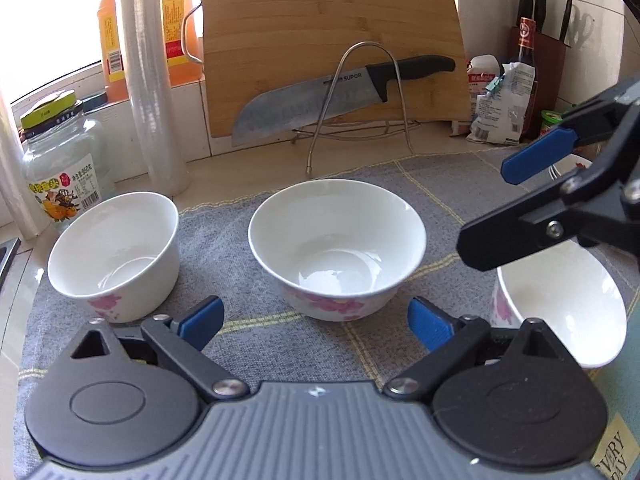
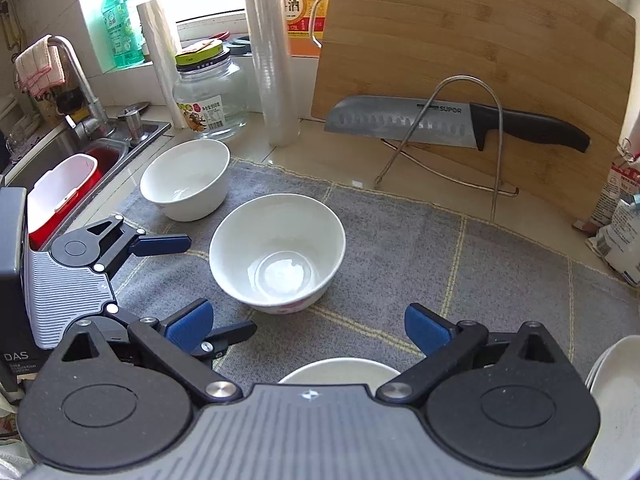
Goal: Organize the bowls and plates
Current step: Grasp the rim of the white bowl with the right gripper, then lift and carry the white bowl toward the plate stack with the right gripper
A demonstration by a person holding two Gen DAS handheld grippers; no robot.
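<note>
Three white bowls with pink flowers stand on a grey mat (image 1: 256,344). The left bowl (image 1: 116,256) (image 2: 186,178) and the middle bowl (image 1: 336,246) (image 2: 278,252) are upright. The right bowl (image 1: 560,304) sits under the right gripper; its rim (image 2: 340,370) shows at the bottom of the right wrist view. My left gripper (image 1: 314,316) (image 2: 212,284) is open and empty, just in front of the middle bowl. My right gripper (image 2: 308,326) (image 1: 492,208) is open and empty, above the right bowl.
A wooden cutting board (image 1: 332,40) and a knife (image 1: 344,92) lean on a wire rack (image 1: 360,100) behind the mat. A glass jar (image 1: 60,160), film rolls (image 1: 152,80) and bottles stand at the back left. A sink (image 2: 72,152) lies left. Stacked white plates (image 2: 616,392) sit at the right.
</note>
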